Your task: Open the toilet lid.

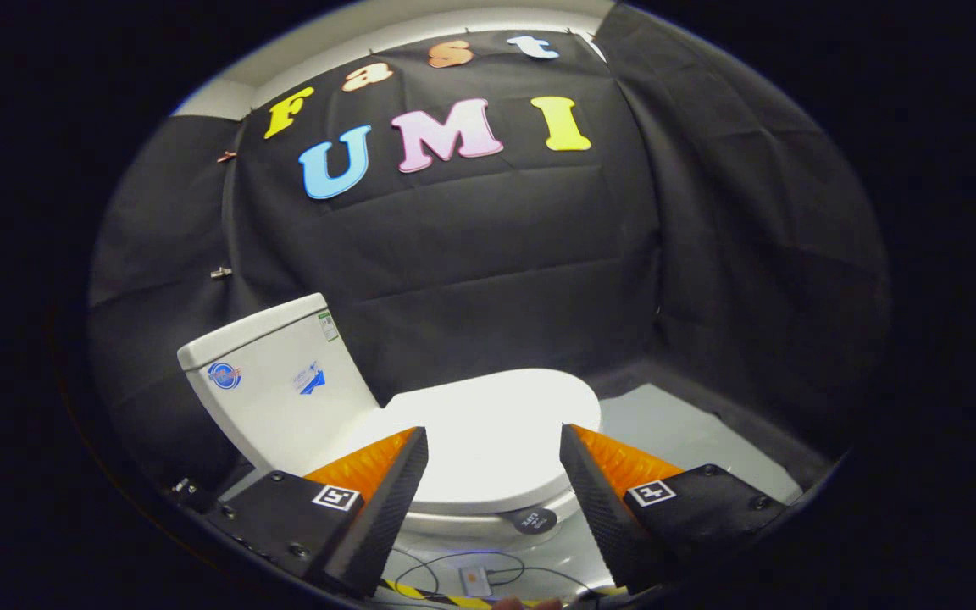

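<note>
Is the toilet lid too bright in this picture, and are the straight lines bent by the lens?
In the gripper view the closed toilet lid is overexposed, its top washed out to plain white, while the tank keeps its shading; the fisheye lens bows the booth wall and the tank's edges; the open tool sits sharp, its fingers apart over the lid's near side.

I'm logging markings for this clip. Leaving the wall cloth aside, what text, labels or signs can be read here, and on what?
No text here is legible.
Cistern: round sticker, blue sticker and corner label, all too small to read.
Round dark badge below the toilet lid: writing too blurred to read.
Claw, open with its fingers either side of the lid's front: square coded markers, patterns, no words.
</note>
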Demonstrator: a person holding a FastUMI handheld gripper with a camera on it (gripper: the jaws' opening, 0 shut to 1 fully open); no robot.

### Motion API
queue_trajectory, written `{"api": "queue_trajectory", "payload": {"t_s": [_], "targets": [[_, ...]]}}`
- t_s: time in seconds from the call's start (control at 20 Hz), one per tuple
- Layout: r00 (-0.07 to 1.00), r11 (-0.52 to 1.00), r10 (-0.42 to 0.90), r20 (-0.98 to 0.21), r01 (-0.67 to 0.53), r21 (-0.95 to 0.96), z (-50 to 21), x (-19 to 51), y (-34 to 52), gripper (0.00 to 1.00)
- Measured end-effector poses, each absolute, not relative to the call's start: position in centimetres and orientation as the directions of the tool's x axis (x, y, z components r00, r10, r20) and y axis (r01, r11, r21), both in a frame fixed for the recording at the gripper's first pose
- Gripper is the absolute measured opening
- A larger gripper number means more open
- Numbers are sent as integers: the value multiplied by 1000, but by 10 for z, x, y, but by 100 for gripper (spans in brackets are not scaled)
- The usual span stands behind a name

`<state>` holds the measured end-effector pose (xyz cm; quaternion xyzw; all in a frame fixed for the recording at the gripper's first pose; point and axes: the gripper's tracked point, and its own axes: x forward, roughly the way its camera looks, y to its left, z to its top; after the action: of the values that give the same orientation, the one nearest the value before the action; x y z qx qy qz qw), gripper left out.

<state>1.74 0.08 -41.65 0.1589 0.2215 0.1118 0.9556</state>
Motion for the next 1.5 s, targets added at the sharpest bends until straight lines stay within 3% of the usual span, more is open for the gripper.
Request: {"api": "queue_trajectory", "payload": {"t_s": [0.5,0.75,1.05,1.3,1.4,1.45,1.5], "targets": [[745,772,387,-543,61,633,-500,13,-24,98],[660,730,437,-612,136,669,-541,11,-29,99],[563,600,527,-637,284,748,-573,4,-24,98],[537,547,581,-611,299,782,-579,10,-11,97],[525,537,589,-614,314,783,-585,12,-11,95],[520,528,593,-614,325,785,-588,11,-9,81],[518,515,597,-612,338,788,-590,11,-7,78]]}}
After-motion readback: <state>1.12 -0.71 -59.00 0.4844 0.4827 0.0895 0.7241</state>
